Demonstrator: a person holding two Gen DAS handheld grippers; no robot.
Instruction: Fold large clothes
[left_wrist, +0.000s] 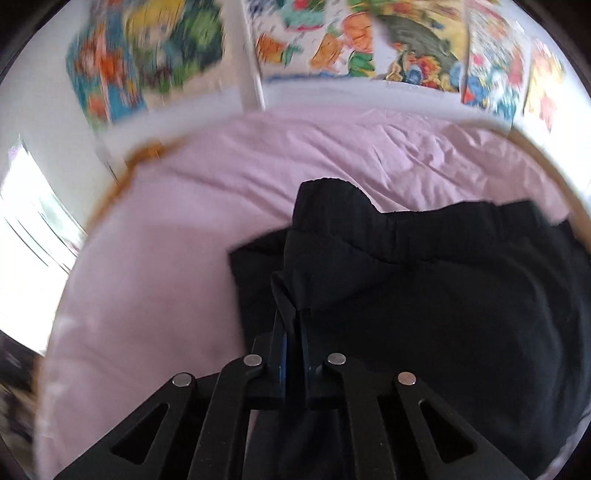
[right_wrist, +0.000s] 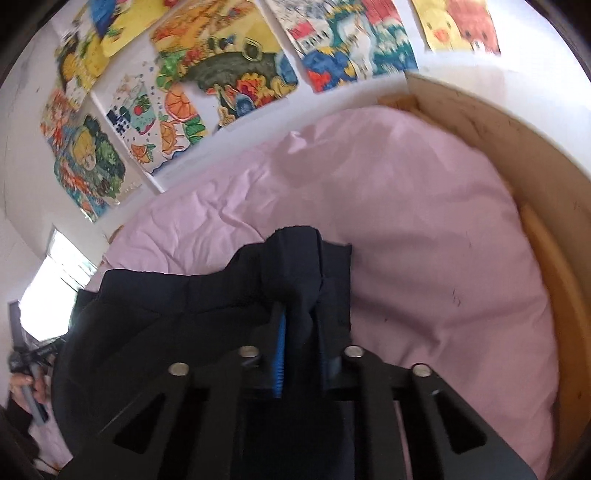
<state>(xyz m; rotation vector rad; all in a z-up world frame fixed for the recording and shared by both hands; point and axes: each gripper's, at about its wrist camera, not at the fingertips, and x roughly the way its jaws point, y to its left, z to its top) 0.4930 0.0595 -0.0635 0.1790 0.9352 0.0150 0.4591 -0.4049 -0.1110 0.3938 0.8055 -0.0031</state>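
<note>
- Presently, in the left wrist view, the left hand-held gripper (left_wrist: 291, 325) is seen clamped on a raised corner of the black garment (left_wrist: 443, 295), which is spread to its right over the pink bed (left_wrist: 184, 221); open bedding is left ahead and to the left.
- In the right wrist view, the right hand-held gripper (right_wrist: 301, 332) is clamped on the garment's other corner (right_wrist: 299, 266); the cloth's long edge is stretched leftward towards the other hand (right_wrist: 22, 384), and free room is bounded by the wooden bed frame (right_wrist: 517, 155) on the right.
</note>
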